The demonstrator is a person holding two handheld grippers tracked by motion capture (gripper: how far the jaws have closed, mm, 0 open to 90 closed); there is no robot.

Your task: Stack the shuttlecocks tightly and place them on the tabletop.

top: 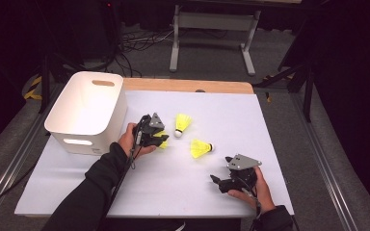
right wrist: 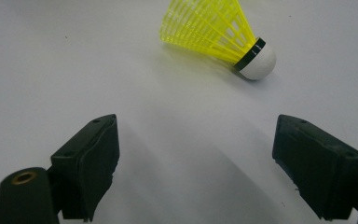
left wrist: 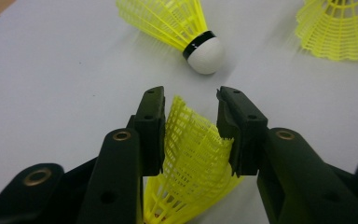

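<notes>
The left tongs (top: 160, 138) have a yellow shuttlecock (left wrist: 193, 163) filling the gap between their jaws. Just ahead of them lies a second shuttlecock (top: 182, 124), and off to its side a third (top: 201, 148), which also sits ahead of the right tongs (top: 218, 182). Behind the left tongs, the white bin (top: 87, 108) walls off that side. Between the right tongs' wide-set jaws the white desk (right wrist: 186, 154) lies bare, as does the stretch between the two tongs.
</notes>
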